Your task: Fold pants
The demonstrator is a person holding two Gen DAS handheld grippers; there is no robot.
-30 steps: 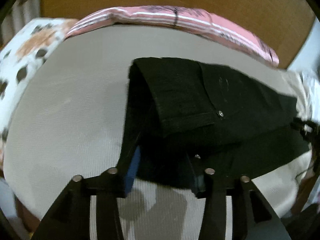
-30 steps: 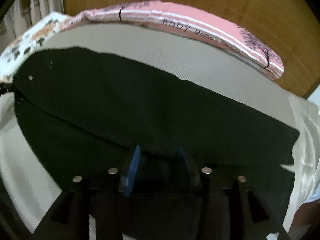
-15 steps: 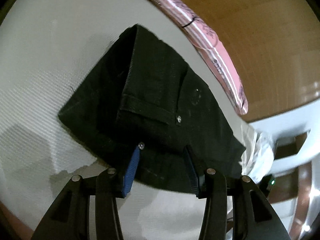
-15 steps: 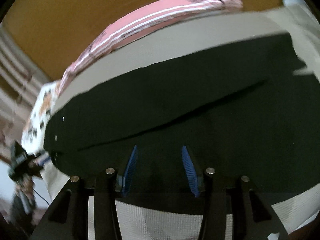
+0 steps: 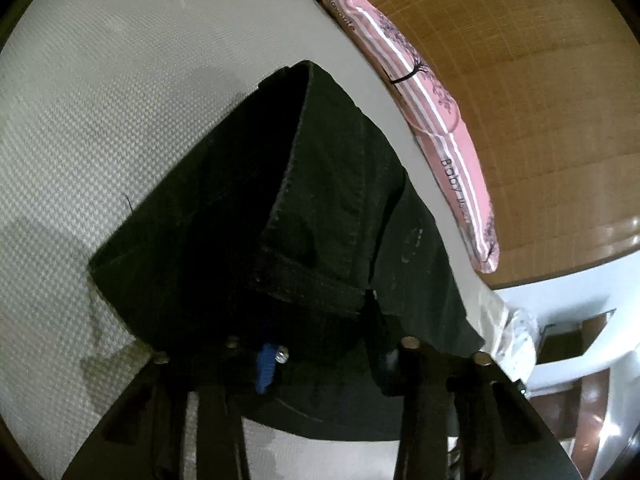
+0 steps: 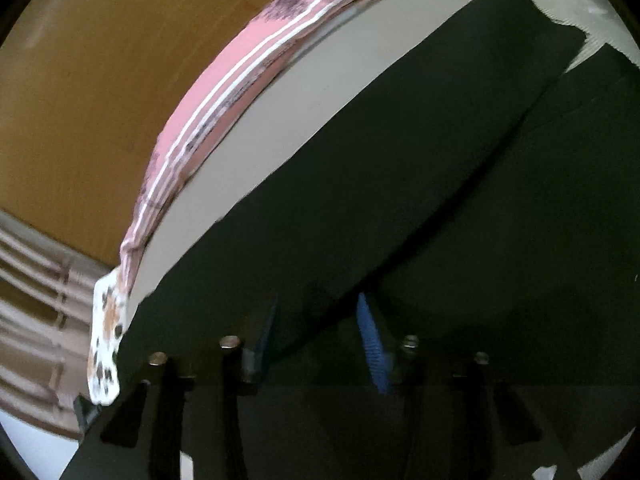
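Observation:
Black pants (image 5: 328, 208) lie on a pale woven bed sheet (image 5: 120, 100). The left wrist view shows their folded waistband end. My left gripper (image 5: 326, 360) is at the near edge of that end. Its jaws are closing, and the waistband cloth sits between the blue pads (image 5: 264, 368) and drapes over their tips. In the right wrist view the long legs of the pants (image 6: 400, 200) stretch away up to the right. My right gripper (image 6: 320, 332) is over the overlapping edge of the upper leg, with jaws closing around that cloth edge and its pads (image 6: 370, 340) still apart.
A pink striped pillow (image 5: 452, 152) (image 6: 224, 92) runs along the far side of the sheet (image 6: 288, 120), against a wooden headboard (image 5: 540, 100). A spotted cloth (image 6: 106, 344) hangs at the bed's left end. White furniture (image 5: 568, 320) stands beyond the right edge.
Both grippers have rolled and come down closer to the pants. The left one has pushed in under the waistband end. The right has slid along the leg, and its pads stand a little closer together.

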